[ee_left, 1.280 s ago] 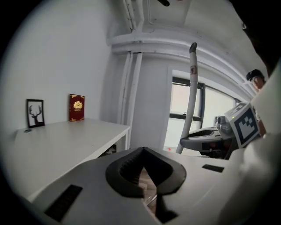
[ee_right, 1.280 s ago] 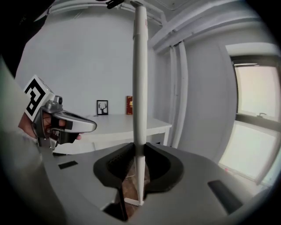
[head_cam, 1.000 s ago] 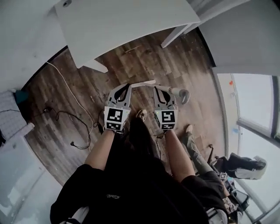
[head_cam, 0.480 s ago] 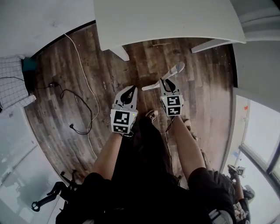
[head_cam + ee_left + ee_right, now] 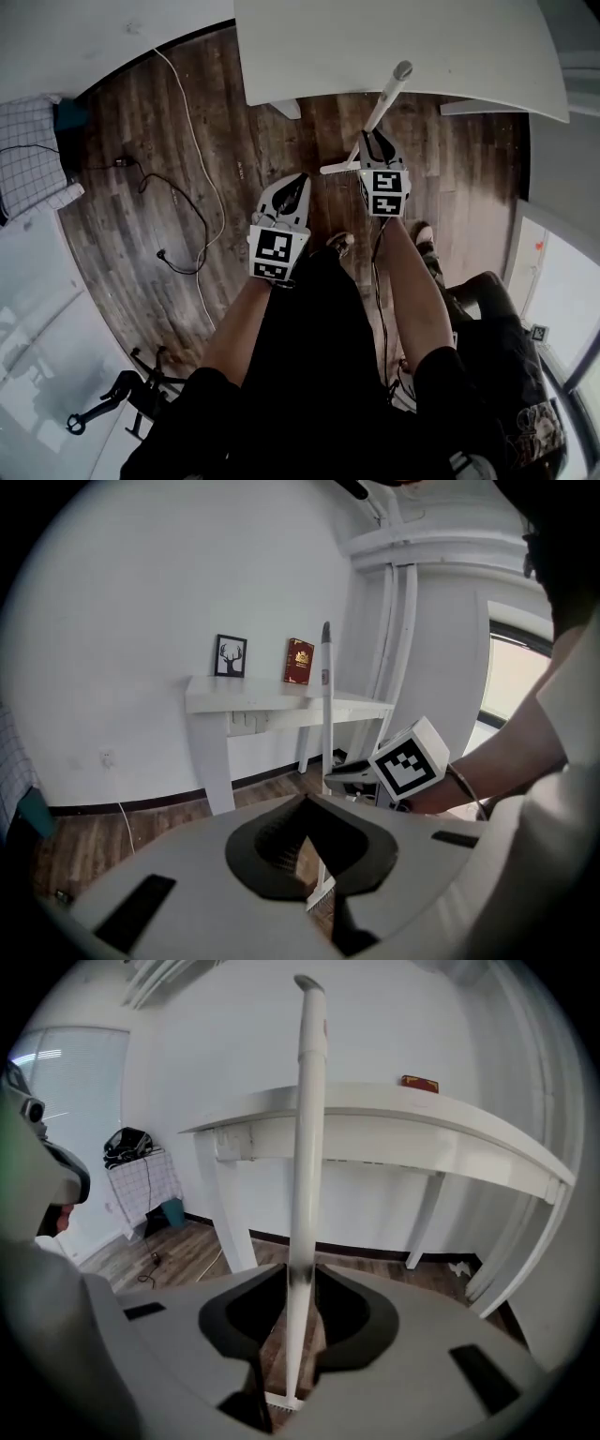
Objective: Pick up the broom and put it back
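My right gripper (image 5: pixel 378 142) is shut on the white broom (image 5: pixel 386 98), partway up its handle. The broom stands nearly upright in front of the white desk (image 5: pixel 394 47), its grey-tipped end at the top and its small brush head (image 5: pixel 339 169) low on the left. In the right gripper view the handle (image 5: pixel 305 1147) runs straight up between the jaws, and the brush head (image 5: pixel 281 1401) shows below them. My left gripper (image 5: pixel 298 180) hangs to the left of the broom, its jaw tips together and nothing in them. The left gripper view shows the broom (image 5: pixel 325 714) upright beside the right gripper's marker cube (image 5: pixel 410 759).
Cables (image 5: pixel 187 234) trail over the wooden floor at the left, near a checked cloth (image 5: pixel 33 169). A red book (image 5: pixel 299 661) and a framed picture (image 5: pixel 230 655) stand on the desk. Another person (image 5: pixel 487 309) sits at the right. A black stand (image 5: pixel 112 403) lies at the bottom left.
Both grippers have moved toward the desk. The broom in the right gripper has swung from lying nearly level to standing upright. The left gripper stays shut and empty.
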Motion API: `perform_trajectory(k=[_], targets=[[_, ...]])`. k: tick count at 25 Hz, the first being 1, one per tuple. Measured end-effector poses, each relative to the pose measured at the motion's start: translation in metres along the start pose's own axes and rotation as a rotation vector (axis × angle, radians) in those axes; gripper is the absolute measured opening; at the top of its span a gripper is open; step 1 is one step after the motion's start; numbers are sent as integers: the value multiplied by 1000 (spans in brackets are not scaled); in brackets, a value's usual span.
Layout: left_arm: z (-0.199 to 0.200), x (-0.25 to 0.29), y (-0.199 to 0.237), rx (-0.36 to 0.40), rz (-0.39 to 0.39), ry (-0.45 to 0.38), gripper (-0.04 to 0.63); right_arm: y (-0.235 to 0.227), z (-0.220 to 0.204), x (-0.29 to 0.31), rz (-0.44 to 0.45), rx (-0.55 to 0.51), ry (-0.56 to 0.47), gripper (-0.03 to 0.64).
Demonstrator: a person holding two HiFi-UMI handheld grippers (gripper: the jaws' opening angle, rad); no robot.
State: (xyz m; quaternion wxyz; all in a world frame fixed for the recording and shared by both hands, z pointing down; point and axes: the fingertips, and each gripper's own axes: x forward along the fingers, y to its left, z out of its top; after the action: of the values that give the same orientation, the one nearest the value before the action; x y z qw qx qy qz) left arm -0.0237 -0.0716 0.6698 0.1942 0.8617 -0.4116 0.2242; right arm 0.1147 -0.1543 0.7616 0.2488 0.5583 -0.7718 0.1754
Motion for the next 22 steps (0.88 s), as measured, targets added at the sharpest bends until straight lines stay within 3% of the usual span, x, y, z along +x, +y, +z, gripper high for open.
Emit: perform_trajectory(k=[7, 12, 22], targets=[[17, -1, 1, -4, -5, -20, 0, -10, 32, -40, -82, 10, -69, 106], [45, -20, -23, -9, -21, -66, 0, -6, 55, -113, -126, 20, -135, 36], [88, -86, -83, -8, -27, -185, 0, 37, 110, -249, -71, -40, -281, 21]])
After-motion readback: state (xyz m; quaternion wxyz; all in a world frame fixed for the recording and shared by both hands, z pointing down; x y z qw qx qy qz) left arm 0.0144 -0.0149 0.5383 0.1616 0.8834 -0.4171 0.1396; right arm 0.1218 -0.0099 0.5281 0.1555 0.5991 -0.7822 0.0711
